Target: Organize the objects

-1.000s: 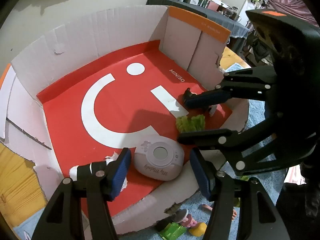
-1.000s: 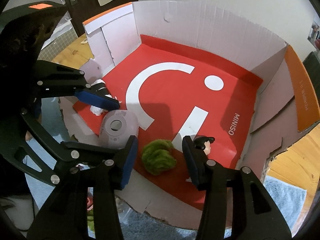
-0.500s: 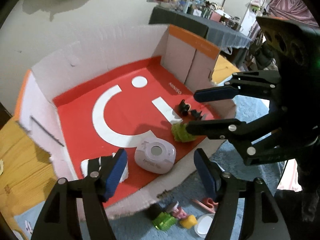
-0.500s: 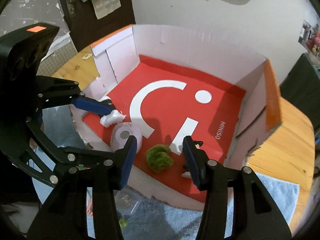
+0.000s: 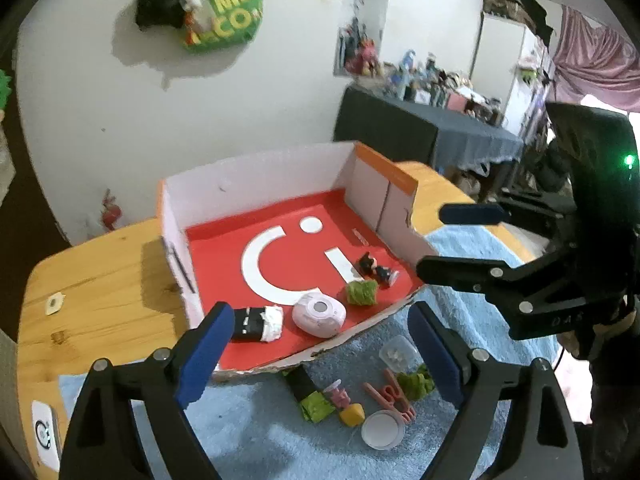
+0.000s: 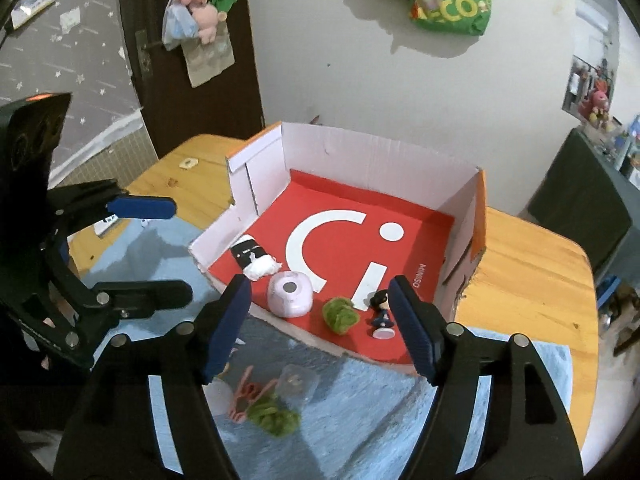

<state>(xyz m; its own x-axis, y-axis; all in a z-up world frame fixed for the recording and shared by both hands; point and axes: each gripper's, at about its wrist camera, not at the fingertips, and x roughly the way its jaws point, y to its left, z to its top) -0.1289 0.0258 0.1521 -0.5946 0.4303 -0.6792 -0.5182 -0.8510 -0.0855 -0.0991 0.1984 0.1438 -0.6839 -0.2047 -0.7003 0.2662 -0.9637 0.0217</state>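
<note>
Both grippers, left (image 5: 316, 344) and right (image 6: 320, 322), empty, jaws opening, above box (image 5: 256, 188). Next candidate: green fuzzy clump (image 6: 274, 414) on blue mat (image 6: 360, 400) just outside box. Probably light, soft, compressible; pinch across its middle, gently.

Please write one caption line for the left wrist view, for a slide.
Left gripper, jaws opening and empty, above a red-floored box holding four small items; more toys lie on the blue mat.
</note>
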